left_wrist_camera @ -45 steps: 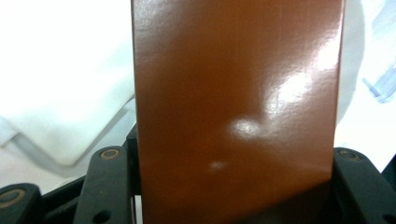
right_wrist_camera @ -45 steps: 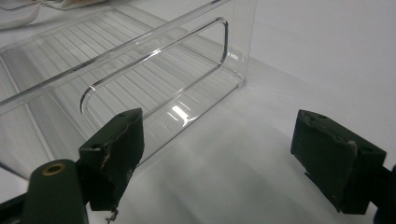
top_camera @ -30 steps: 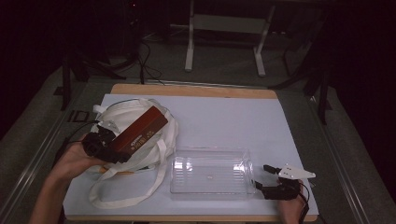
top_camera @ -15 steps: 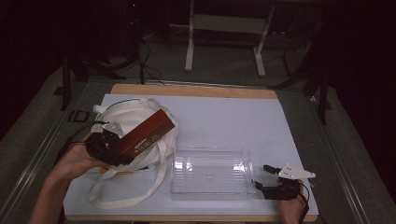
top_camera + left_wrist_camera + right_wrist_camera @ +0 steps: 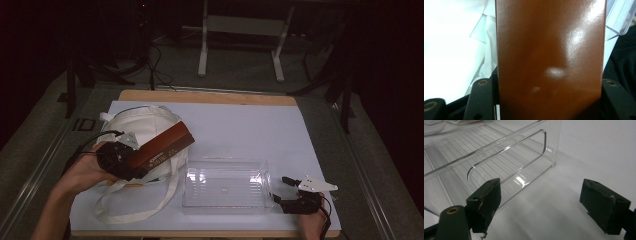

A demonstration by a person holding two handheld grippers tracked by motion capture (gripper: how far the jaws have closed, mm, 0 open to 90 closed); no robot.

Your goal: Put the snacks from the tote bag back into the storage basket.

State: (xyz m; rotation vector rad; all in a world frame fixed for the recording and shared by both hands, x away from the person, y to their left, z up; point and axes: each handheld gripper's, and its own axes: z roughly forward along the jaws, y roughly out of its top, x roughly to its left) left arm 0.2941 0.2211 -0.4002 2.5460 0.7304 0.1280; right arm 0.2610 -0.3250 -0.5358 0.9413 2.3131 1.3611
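While our left gripper (image 5: 131,161) pinches the glossy brown box (image 5: 162,146), lifted above the white tote bag (image 5: 141,125), we judge the move into the clear plastic bin (image 5: 226,184) not yet made, our right gripper (image 5: 283,189) spread empty beside its end wall.

We see a wooden table (image 5: 210,96) covered by a white sheet (image 5: 250,130). Directly on the sheet: a white cloth tote bag (image 5: 142,125) at left, straps trailing toward the near edge, and a clear plastic bin (image 5: 226,184) near centre front, just beside the bag.
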